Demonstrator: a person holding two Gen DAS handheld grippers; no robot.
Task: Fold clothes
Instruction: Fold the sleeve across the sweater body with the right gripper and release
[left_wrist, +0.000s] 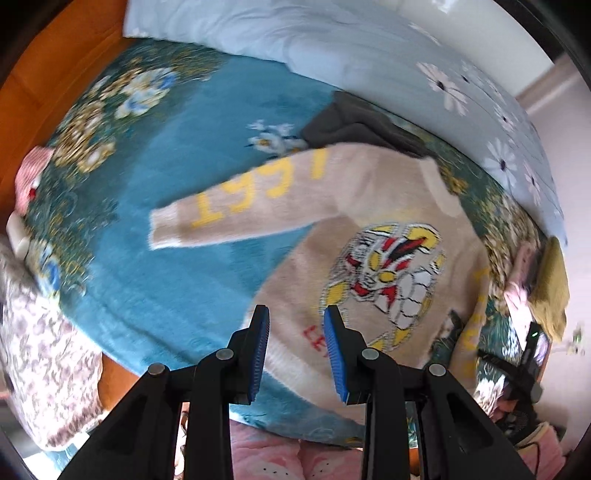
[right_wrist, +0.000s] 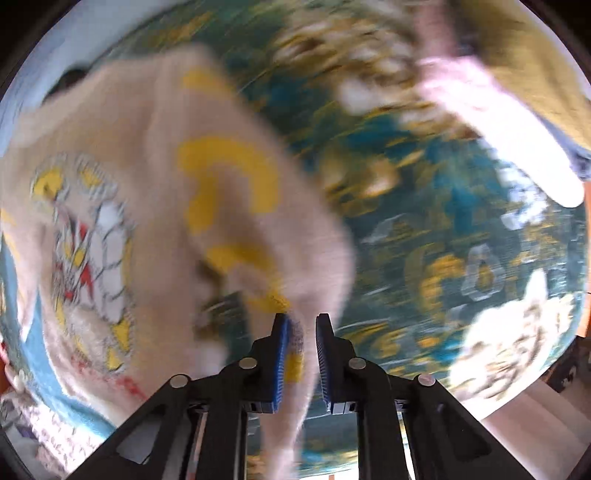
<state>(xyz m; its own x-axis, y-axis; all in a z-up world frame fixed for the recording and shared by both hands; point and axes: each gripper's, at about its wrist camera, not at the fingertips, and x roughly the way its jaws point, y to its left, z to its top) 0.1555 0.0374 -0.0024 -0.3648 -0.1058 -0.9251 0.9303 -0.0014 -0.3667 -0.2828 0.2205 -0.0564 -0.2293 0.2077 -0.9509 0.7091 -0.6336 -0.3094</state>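
While blur smears it, the right gripper (right_wrist: 301, 325) pinches the sweater's sleeve (right_wrist: 236, 206).

Sweater (left_wrist: 369, 229): beige, fuzzy knit. Chest graphic in red, yellow, white with grey outlines; red lettering beneath. Sleeve carries large yellow characters.

Bedspread (left_wrist: 177, 192): teal-blue centre, darker green border printed with gold, white and blue flowers.

Quilt (left_wrist: 369, 48): pale blue, white daisies with dark centres.

Dark grey garment (left_wrist: 351, 122) above the sweater's shoulder.

Mustard-yellow cloth (left_wrist: 552, 288) at the bed's edge.

Left claw (left_wrist: 295, 314): black frame, blue ribbed pads. Right claw (right_wrist: 301, 321): same colours.

Headboard (left_wrist: 55, 66): orange-brown wood.
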